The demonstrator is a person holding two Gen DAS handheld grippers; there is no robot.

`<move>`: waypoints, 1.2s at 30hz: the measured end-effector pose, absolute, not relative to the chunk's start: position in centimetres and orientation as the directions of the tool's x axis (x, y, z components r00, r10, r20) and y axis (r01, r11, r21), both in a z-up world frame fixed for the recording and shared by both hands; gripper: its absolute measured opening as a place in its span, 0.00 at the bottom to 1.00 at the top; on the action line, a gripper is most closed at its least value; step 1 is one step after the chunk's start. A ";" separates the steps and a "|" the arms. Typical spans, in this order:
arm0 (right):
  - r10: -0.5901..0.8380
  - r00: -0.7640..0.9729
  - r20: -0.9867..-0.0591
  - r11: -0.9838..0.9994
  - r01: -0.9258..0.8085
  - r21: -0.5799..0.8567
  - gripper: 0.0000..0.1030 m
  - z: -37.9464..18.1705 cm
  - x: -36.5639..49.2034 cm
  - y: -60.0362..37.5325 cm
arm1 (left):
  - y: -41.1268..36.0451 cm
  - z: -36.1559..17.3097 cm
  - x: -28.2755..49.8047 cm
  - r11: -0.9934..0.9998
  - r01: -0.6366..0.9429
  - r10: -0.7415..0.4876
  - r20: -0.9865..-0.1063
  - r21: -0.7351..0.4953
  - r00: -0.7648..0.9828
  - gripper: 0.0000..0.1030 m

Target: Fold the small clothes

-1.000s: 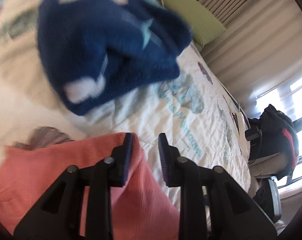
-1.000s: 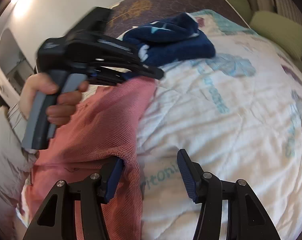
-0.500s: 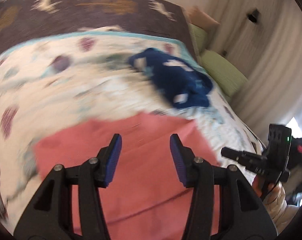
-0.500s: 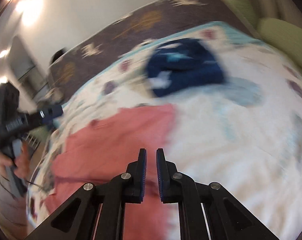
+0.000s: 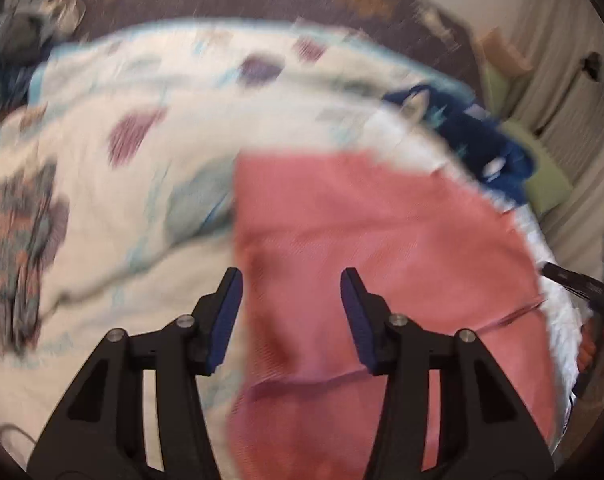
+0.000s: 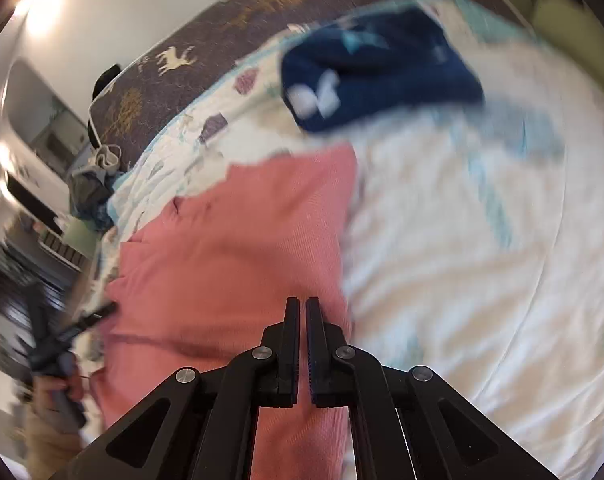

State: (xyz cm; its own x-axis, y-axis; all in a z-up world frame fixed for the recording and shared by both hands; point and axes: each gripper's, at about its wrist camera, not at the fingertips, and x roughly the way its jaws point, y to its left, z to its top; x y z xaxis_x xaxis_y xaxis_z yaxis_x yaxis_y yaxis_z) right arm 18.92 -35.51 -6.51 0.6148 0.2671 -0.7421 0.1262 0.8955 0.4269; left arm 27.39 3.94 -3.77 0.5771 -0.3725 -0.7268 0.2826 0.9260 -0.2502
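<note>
A pink garment (image 5: 381, 248) lay spread flat on the bed; a navy one (image 6: 377, 68), seemingly folded, sat just beyond it.

A salmon-pink garment (image 6: 238, 248) is laid on a white quilt (image 6: 481, 248) printed in teal and purple; a navy garment (image 6: 381, 76) bears white marks.

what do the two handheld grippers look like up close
Both are matte black plastic. The left gripper has angular arms with triangular cut-outs, silver pivot screws, and two fingers lined with ribbed dark blue pads. The right gripper is built the same: black linkage, silver screws, blue-edged pads. No cables or markings are visible.
</note>
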 end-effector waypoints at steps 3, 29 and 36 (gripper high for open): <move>0.252 0.645 -0.721 0.907 0.103 0.409 0.05 -5.1 21.3 -35.5 | 0.9 -1.9 27.2 0.863 0.415 -0.496 -0.643 -0.289 0.584 0.50; 0.262 0.594 -0.761 0.912 0.105 0.397 0.11 -5.3 7.4 -35.6 | 10.1 -5.6 14.9 0.937 0.247 -0.346 -0.744 -0.246 0.571 0.59; 0.319 0.555 -0.768 0.910 0.047 0.411 0.21 -6.3 0.7 -32.2 | 12.2 -7.8 8.1 0.936 0.245 -0.346 -0.777 -0.252 0.525 0.59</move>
